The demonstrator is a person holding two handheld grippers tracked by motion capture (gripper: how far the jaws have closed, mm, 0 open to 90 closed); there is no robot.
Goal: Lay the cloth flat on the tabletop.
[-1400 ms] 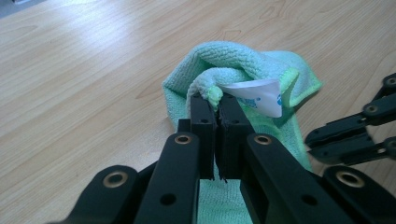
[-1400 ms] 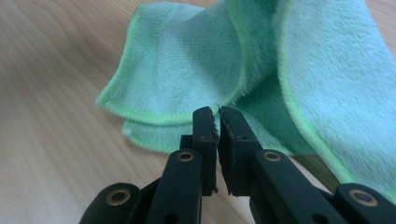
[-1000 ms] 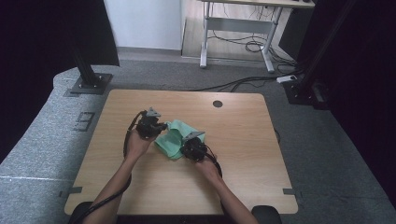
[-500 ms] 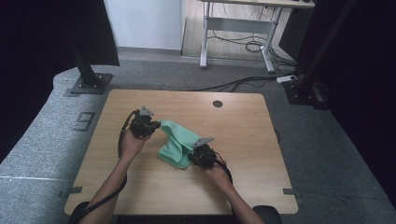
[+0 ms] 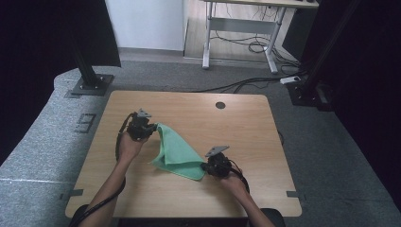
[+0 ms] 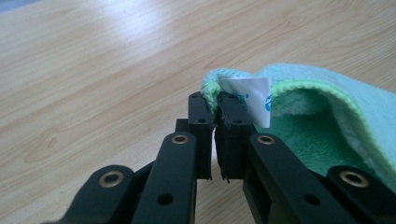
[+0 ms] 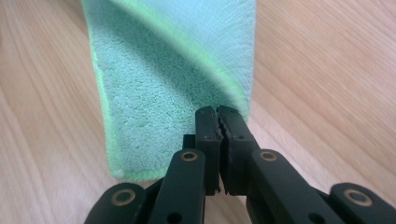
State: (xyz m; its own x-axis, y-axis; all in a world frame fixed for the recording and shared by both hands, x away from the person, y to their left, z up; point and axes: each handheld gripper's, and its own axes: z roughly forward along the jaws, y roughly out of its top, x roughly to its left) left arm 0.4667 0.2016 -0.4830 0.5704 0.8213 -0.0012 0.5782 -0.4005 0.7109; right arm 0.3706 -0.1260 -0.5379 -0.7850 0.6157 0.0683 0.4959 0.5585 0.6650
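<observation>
Both hands had drawn apart since the earlier frames, stretching the green cloth (image 5: 177, 153) out between them. Left gripper (image 5: 140, 126) had its jaws clenched on one corner by the white label (image 6: 247, 100); right gripper (image 5: 217, 164) had its jaws pinched on the opposite edge. Part of the cloth rested on the light wooden table (image 5: 198, 113), which stood on grey carpet (image 5: 42, 146), with a desk frame (image 5: 241, 33) and cables (image 5: 246, 45) beyond.

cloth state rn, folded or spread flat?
Neither fully: the cloth is stretched between left gripper and right gripper, a fold draped over, lower edge on the table.
</observation>
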